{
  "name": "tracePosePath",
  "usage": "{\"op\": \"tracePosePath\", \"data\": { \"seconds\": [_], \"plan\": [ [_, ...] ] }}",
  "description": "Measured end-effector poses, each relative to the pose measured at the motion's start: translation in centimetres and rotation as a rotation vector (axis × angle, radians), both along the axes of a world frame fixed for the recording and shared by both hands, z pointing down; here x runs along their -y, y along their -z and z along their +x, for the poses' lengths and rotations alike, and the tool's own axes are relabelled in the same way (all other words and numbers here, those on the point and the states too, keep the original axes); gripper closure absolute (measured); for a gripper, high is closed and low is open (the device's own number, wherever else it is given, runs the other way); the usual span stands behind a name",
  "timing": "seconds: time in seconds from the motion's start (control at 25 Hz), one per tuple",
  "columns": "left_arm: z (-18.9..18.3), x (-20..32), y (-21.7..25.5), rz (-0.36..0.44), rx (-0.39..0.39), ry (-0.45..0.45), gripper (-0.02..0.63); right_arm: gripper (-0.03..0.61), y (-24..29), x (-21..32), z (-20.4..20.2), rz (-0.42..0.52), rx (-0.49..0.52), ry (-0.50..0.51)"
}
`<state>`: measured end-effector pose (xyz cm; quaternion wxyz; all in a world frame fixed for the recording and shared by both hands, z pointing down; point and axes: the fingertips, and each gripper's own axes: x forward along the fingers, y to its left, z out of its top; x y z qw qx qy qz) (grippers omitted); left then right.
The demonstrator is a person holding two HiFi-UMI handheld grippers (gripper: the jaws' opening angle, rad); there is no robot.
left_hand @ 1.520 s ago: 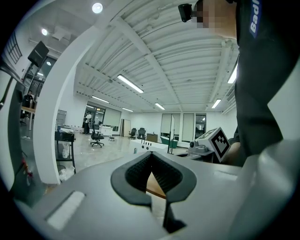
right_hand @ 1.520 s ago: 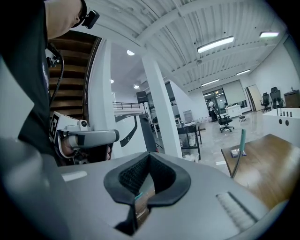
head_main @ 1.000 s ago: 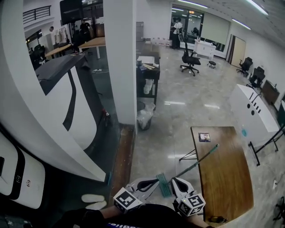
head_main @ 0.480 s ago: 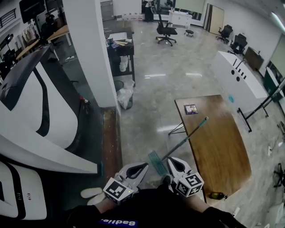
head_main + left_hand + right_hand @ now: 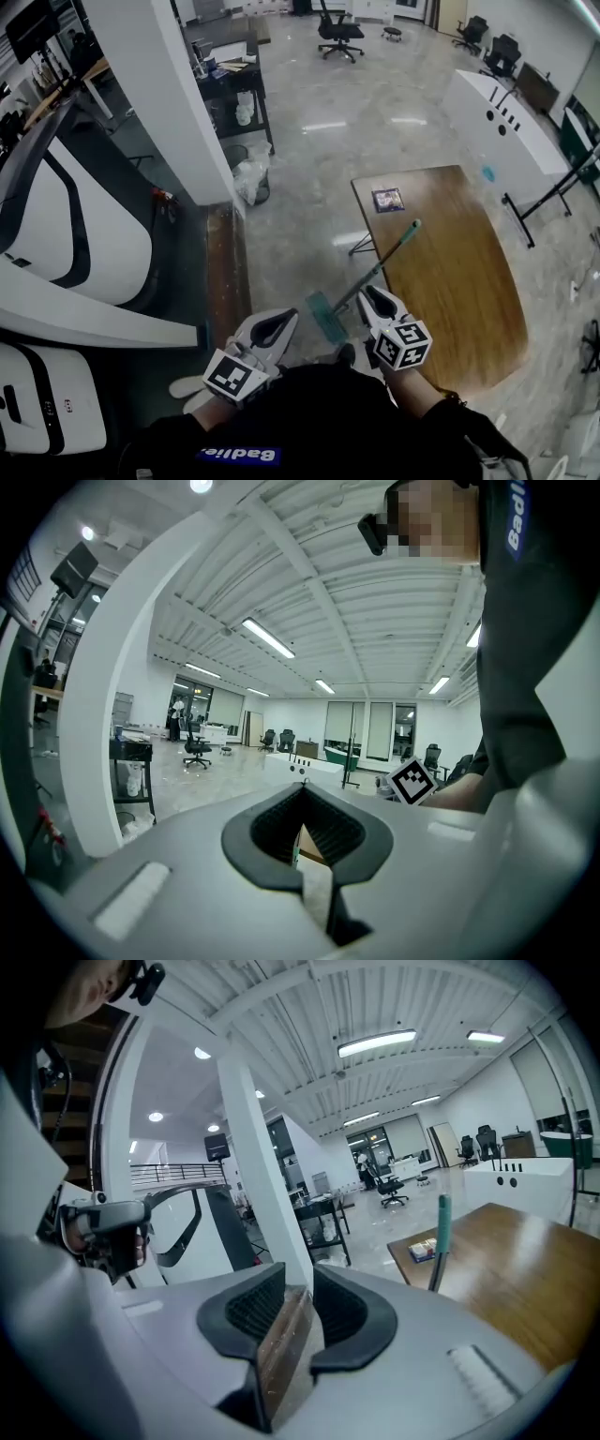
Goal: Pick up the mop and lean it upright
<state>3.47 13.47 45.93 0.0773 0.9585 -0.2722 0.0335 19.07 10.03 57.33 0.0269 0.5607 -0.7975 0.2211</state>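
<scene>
The mop stands on the floor with its teal head (image 5: pixel 323 317) down. Its thin handle (image 5: pixel 375 270) slants up to a teal tip resting against the edge of the wooden table (image 5: pixel 459 281). In the right gripper view the handle (image 5: pixel 439 1246) rises almost upright beside that table (image 5: pixel 530 1265). My left gripper (image 5: pixel 287 319) hangs just left of the mop head, jaws shut and empty (image 5: pixel 305 794). My right gripper (image 5: pixel 367 293) is just right of the head, beside the lower handle. Its jaws (image 5: pixel 298 1290) are opening with nothing between them.
A small book (image 5: pixel 387 199) lies on the table's far end. A white pillar (image 5: pixel 159 94) and a black trolley (image 5: pixel 230 80) with a bin bag stand ahead to the left. Large white curved panels (image 5: pixel 75 234) line the left side. A white cabinet (image 5: pixel 497 122) stands to the right.
The head view has tipped down and moved closer, so table and mop sit nearer the middle. The mop still leans on the table edge, with both grippers flanking its head.
</scene>
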Motion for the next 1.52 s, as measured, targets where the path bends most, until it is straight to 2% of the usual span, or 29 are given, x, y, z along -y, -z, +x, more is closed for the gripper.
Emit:
{"op": "tracePosePath", "data": {
  "seconds": [0.16,0.32,0.56,0.72,0.84,1.0,1.12,1.32,1.52],
  "plan": [
    [2.0,1.3,-0.1,-0.002,0.024,0.030,0.601,0.440,-2.7,2.3,5.9,-0.057,0.001,-0.084],
    [3.4,2.3,-0.3,-0.013,0.057,0.064,0.601,0.403,-5.3,5.1,11.5,-0.097,-0.041,-0.160],
    [4.1,3.8,-0.8,-0.027,0.103,0.136,0.601,0.348,-9.8,9.7,15.9,-0.178,-0.118,-0.193],
    [3.1,5.1,-0.3,-0.005,0.110,0.191,0.601,0.330,-12.0,13.0,16.3,-0.231,-0.156,-0.172],
    [2.6,4.7,-0.6,-0.035,0.131,0.207,0.601,0.319,-14.3,12.9,16.4,-0.275,-0.169,-0.162],
    [2.8,4.3,-0.3,-0.029,0.143,0.231,0.601,0.322,-15.3,14.3,16.8,-0.279,-0.186,-0.149],
    [2.1,4.3,-0.2,-0.021,0.138,0.263,0.601,0.468,-15.3,15.0,16.9,-0.282,-0.204,-0.160],
    [0.3,4.0,-0.5,-0.007,0.146,0.292,0.601,0.471,-15.0,14.1,14.8,-0.284,-0.182,-0.119],
    [-0.6,3.5,0.9,0.004,0.111,0.297,0.601,0.469,-13.7,11.3,9.6,-0.281,-0.176,0.001]
  ]
}}
